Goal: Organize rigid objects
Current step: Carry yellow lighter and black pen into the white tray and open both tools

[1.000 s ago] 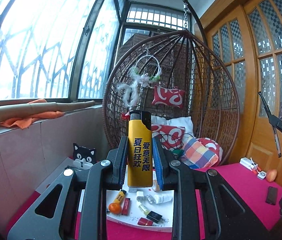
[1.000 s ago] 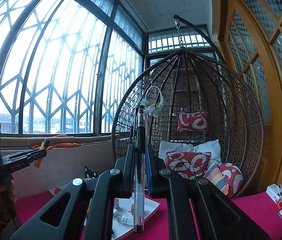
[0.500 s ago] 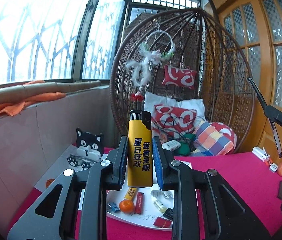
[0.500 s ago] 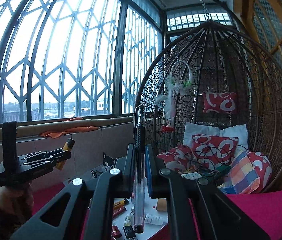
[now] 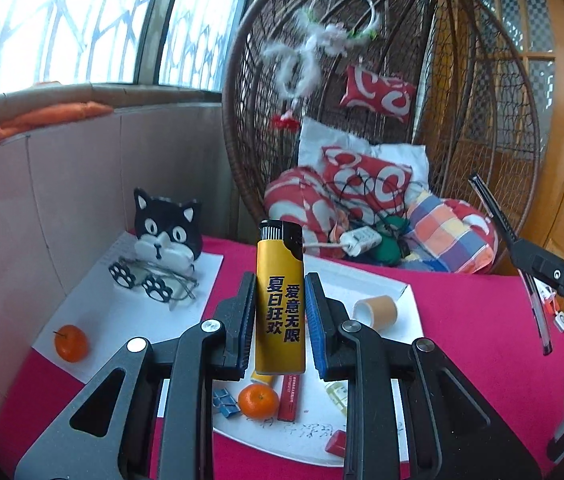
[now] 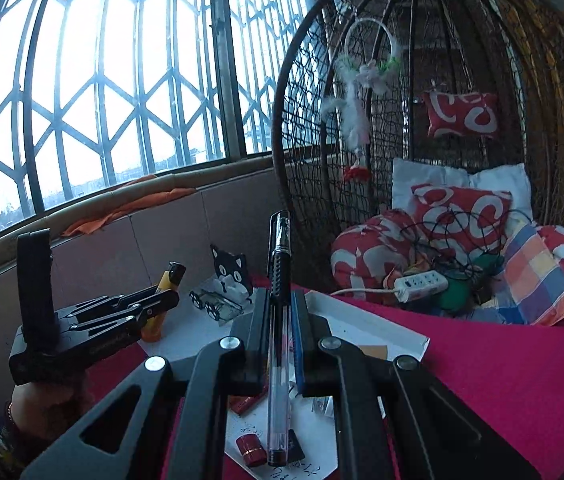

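The left claw [image 5: 280, 312] grips an upright yellow lighter [image 5: 280, 300]; the right claw [image 6: 280, 332] clamps a clear pen [image 6: 278, 340]. Both hover above a cluttered white tray [image 5: 366, 280] on the red tabletop [image 5: 474, 320], whose right side lies open.

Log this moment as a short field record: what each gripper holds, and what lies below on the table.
left gripper: shut on yellow lighter, upright
right gripper: shut on clear pen, lengthwise between jaws
white tray: orange, red sticks, binder clips, paper cup
white sheet: cat-shaped holder, glasses, second orange
table cover: magenta cloth
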